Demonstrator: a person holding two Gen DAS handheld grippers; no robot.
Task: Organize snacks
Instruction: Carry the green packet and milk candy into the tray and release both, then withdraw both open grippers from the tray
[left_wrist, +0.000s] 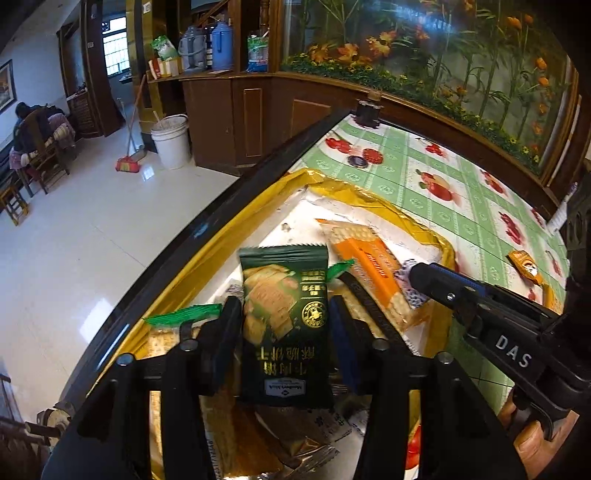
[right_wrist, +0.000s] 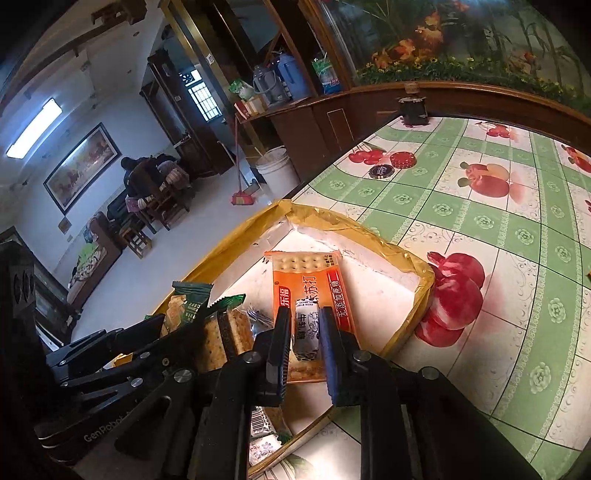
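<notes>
A white tray with a gold rim (left_wrist: 369, 199) (right_wrist: 332, 218) sits at the table's near-left corner and holds several snack packets. My left gripper (left_wrist: 284, 332) (right_wrist: 188, 321) stands over it. A dark green biscuit packet (left_wrist: 284, 314) (right_wrist: 190, 299) is upright between its fingers, with a thin gap at each pad. My right gripper (right_wrist: 304, 343) (left_wrist: 415, 278) is shut on a small white wrapped candy (right_wrist: 306, 332), just above an orange cracker packet (right_wrist: 306, 273) (left_wrist: 369, 266) lying flat in the tray.
More cracker packs (left_wrist: 162, 339) (right_wrist: 218, 343) lie under the left gripper. A loose orange snack (left_wrist: 526, 266) lies on the green fruit-print tablecloth (right_wrist: 480, 221). Two bottle caps (right_wrist: 391, 164) and a dark jar (right_wrist: 413, 109) stand at the far edge. The floor drops off left of the table edge (left_wrist: 221, 206).
</notes>
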